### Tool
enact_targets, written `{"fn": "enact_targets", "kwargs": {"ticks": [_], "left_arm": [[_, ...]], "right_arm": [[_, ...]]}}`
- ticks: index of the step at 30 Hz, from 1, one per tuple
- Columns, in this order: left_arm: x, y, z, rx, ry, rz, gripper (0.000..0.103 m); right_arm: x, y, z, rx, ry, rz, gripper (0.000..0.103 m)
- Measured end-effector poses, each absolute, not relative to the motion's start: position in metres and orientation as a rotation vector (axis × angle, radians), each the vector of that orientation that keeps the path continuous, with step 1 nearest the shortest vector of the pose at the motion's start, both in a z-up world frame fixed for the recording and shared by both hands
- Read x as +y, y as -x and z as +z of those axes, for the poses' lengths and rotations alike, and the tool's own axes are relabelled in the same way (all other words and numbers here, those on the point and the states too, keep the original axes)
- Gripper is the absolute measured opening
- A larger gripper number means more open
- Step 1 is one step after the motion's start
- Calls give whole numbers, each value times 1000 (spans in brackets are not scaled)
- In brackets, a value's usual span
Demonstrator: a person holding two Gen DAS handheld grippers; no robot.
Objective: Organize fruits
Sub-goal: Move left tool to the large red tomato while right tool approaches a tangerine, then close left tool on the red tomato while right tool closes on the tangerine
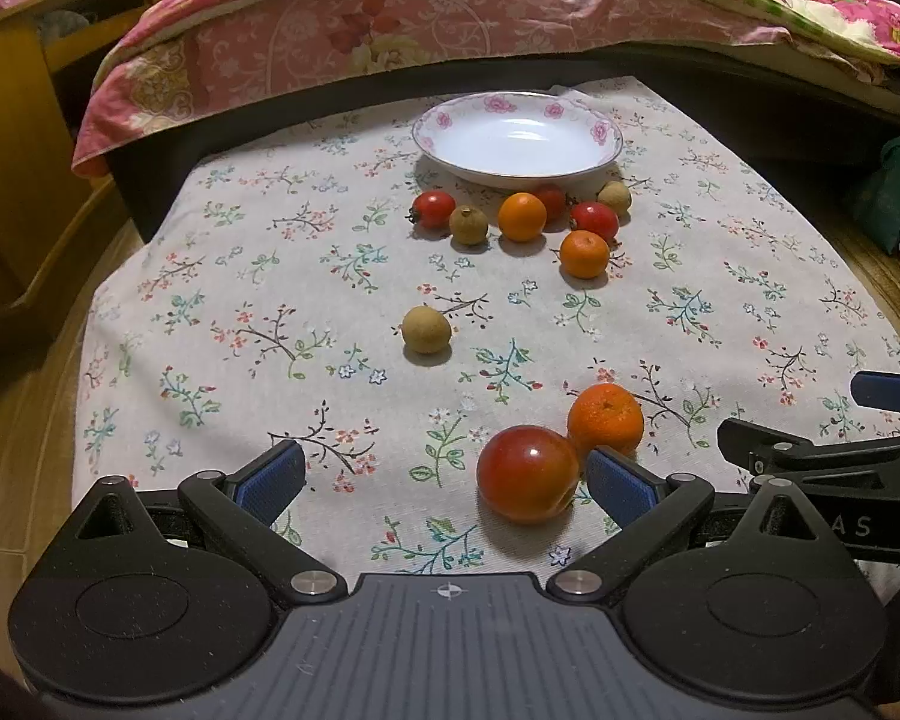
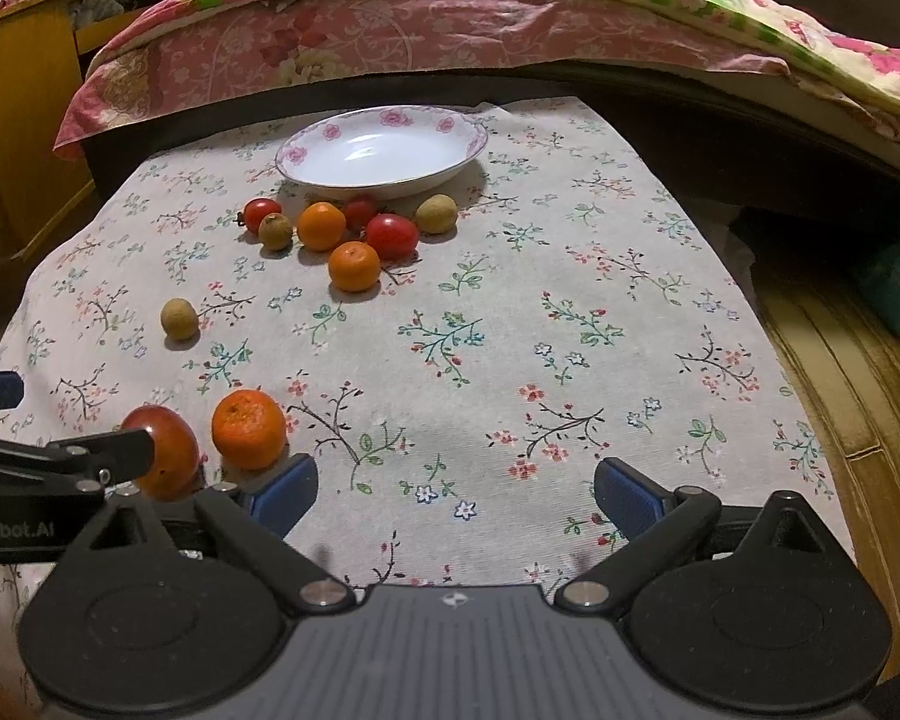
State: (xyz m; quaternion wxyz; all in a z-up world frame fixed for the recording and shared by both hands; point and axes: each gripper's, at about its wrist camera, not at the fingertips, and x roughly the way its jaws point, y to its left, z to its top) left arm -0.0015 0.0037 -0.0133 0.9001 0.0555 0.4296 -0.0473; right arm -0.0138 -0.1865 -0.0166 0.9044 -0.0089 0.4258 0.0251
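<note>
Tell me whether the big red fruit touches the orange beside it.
Cannot tell. In both wrist views the big red fruit overlaps the orange, hiding any gap.

Both grippers angle downward side by side, the left gripper [image 1: 444,483] with its blue-padded fingers [image 1: 273,480] spread wide, the right gripper [image 2: 456,495] just beside it, fingers [image 2: 627,501] equally wide apart, nothing gripped.
</note>
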Motion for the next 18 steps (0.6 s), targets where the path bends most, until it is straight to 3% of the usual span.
{"fn": "enact_targets", "kwargs": {"ticks": [8,18], "left_arm": [[7,3,-11,882,-124,-96,101],[22,4,-3,854,-103,-109,100]], "right_arm": [[-184,12,-16,877,30,68,97],[-169,2,-9,864,84,244,76]]}}
